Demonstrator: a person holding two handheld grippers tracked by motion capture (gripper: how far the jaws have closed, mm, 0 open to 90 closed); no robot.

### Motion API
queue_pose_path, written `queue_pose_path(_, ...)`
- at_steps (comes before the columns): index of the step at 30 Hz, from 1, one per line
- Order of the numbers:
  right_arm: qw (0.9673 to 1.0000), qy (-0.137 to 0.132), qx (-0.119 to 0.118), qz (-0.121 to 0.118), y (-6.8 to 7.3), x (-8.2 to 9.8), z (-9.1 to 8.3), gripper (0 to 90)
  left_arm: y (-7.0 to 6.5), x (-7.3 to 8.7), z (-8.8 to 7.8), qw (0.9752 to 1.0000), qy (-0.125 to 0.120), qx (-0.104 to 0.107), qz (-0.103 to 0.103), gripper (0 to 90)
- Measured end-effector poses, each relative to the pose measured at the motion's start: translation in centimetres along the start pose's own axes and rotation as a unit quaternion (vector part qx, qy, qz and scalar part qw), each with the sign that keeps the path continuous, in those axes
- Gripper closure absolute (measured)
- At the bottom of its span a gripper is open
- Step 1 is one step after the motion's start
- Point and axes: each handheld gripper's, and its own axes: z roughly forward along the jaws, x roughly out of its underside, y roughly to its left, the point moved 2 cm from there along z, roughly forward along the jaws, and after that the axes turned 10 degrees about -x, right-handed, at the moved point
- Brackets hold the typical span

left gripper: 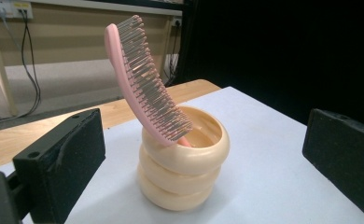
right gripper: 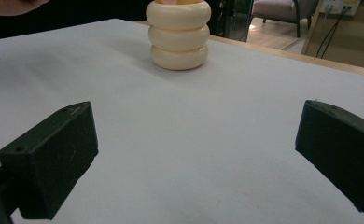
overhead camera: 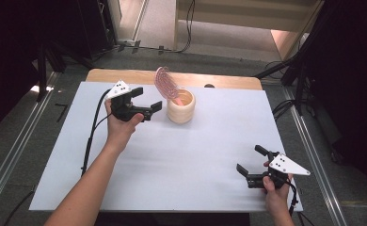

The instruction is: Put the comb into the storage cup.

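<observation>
The left tool (overhead camera: 147,98) is held just beside the cream ribbed cup (overhead camera: 180,107), its black jaws spread wide with nothing between them. In the left gripper view the cup (left gripper: 184,172) stands straight ahead of this tool, framed in the gap between the two jaws but clear of both. A pink hairbrush (left gripper: 145,81) stands in the cup with its handle end down inside and its head leaning out over the rim, tilted toward the tool's left jaw, bristles facing the right jaw. In the high view the hairbrush (overhead camera: 165,84) rises above the cup on the far side from the tool's hand.

The right tool (overhead camera: 252,159) is well apart from the cup, low over the near right part of the white counter (overhead camera: 191,155), and its jaws too are spread with only bare counter between them. From the right gripper view the cup (right gripper: 179,36) sits far ahead of this tool, a little toward its left jaw, upright on the counter (right gripper: 194,140). A hand grips each tool from behind, and a cable trails from each
</observation>
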Motion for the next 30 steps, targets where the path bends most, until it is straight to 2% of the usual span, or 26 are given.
queue_pose_path(17, 1.0, 0.002, 0.002, 0.0, 0.0, 0.0, 0.0, 0.0, -0.4, 0.8, -3.2, 0.9998, -0.02, 0.007, 0.006, 0.0)
queue_pose_path(23, 1.0, 0.002, 0.001, -0.001, 0.0, 0.0, 0.0, 0.0, -0.7, 1.3, -4.4, 0.9993, -0.018, 0.003, 0.032, 0.0)
queue_pose_path(30, 1.0, 0.002, 0.002, -0.001, 0.0, 0.0, 0.0, 0.0, -0.6, 2.3, -5.8, 0.9992, -0.019, -0.005, 0.036, 0.0)
